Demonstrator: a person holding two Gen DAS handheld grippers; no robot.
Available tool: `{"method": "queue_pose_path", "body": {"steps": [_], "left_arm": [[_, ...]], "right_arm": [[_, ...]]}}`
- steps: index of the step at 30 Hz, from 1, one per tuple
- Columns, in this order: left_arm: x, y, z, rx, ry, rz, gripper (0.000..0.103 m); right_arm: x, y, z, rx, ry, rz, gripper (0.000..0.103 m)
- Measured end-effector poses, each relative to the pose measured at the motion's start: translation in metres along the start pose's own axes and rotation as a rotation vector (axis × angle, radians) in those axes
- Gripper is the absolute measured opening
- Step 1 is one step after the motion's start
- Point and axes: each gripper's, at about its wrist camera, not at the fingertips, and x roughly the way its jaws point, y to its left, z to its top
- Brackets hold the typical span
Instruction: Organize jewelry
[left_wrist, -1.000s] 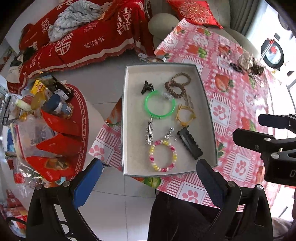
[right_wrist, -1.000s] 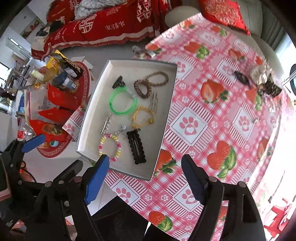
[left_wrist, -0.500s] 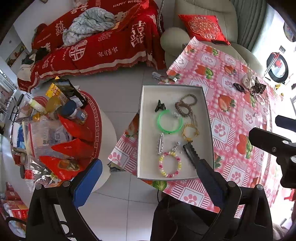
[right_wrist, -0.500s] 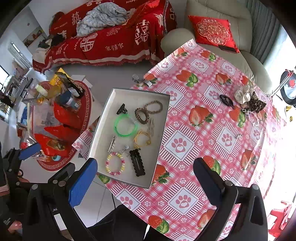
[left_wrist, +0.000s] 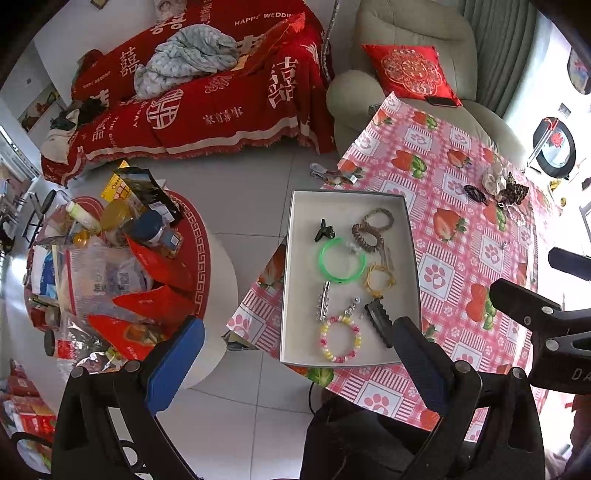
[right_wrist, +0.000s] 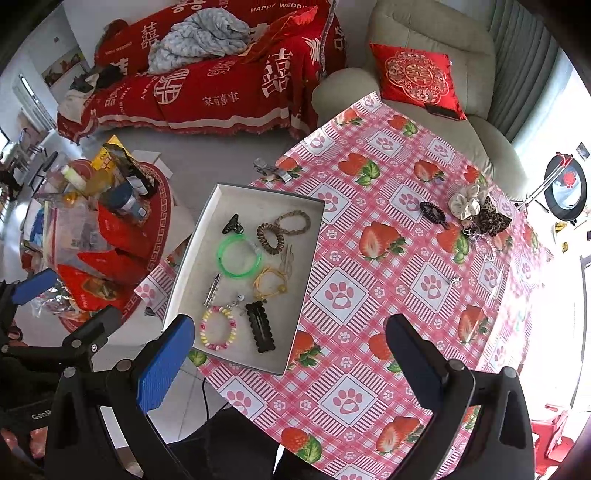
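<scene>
**Both claws spread wide above the jewelry tray**

The left claw (left_wrist: 295, 354) hangs high over the near edge of the table (right_wrist: 388, 258), angled steeply downward, its blue-padded fingers (left_wrist: 173, 365) spread with nothing between them. The right claw (right_wrist: 291, 354) is pitched down the same way beside it; its jaws have just been opening and now stand wide and empty. Below them the shallow white rectangular tray (right_wrist: 192, 258) sits at the corner of the pink strawberry-print tablecloth, holding a translucent green bangle (right_wrist: 239, 257), a pastel beaded bracelet (right_wrist: 218, 328), a black scalloped hair clip (right_wrist: 260, 326), a yellow cord bracelet (right_wrist: 271, 283), a brown coil hair tie (right_wrist: 269, 238) and a small black claw clip (right_wrist: 232, 224).
</scene>
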Motion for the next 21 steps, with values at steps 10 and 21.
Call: {"method": "queue_pose_path", "body": {"steps": [10, 21], "left_arm": [[-0.0019, 0.0004, 0.0009, -0.001, 0.002, -0.002, 0.103], [-0.0007, 0.0006, -0.0019, 0.002, 0.008, -0.004, 0.103]], "right_arm": [[-0.0017, 0.0007, 0.0014, -0.01, -0.004, -0.002, 0.103], [-0.0024, 0.0016, 0.002, -0.01, -0.005, -0.002, 0.103]]}}
